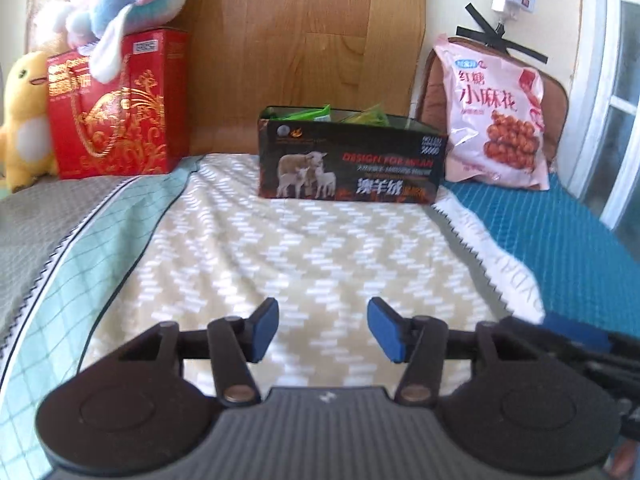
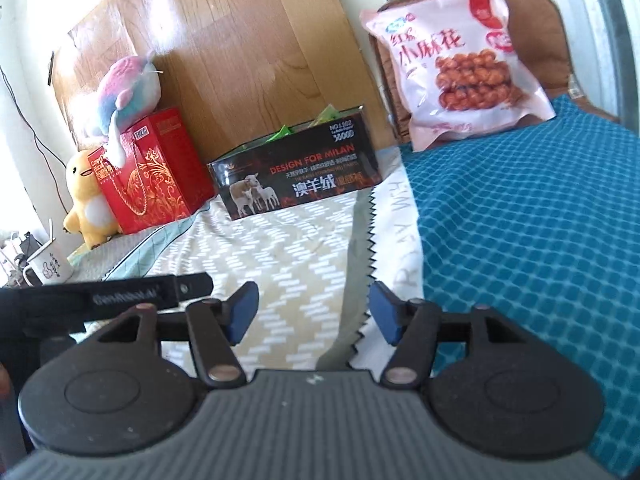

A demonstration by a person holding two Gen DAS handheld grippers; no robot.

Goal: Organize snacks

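A dark open-top box [image 1: 348,164] printed with sheep stands on the bed at the far middle, with green snack packets [image 1: 312,114] sticking out of it. It also shows in the right wrist view [image 2: 296,182]. A large pink snack bag [image 1: 496,112] leans upright on a brown cushion to the box's right, also seen in the right wrist view [image 2: 452,64]. My left gripper [image 1: 323,330] is open and empty, low over the zigzag blanket, well short of the box. My right gripper [image 2: 314,312] is open and empty beside it.
A red gift box [image 1: 120,108] with a pastel plush toy [image 1: 128,4] on top and a yellow plush duck [image 1: 24,120] stand at the far left. A wooden headboard [image 1: 304,32] backs the bed. A teal mat [image 2: 540,240] covers the right side. A white mug [image 2: 50,268] stands at the left.
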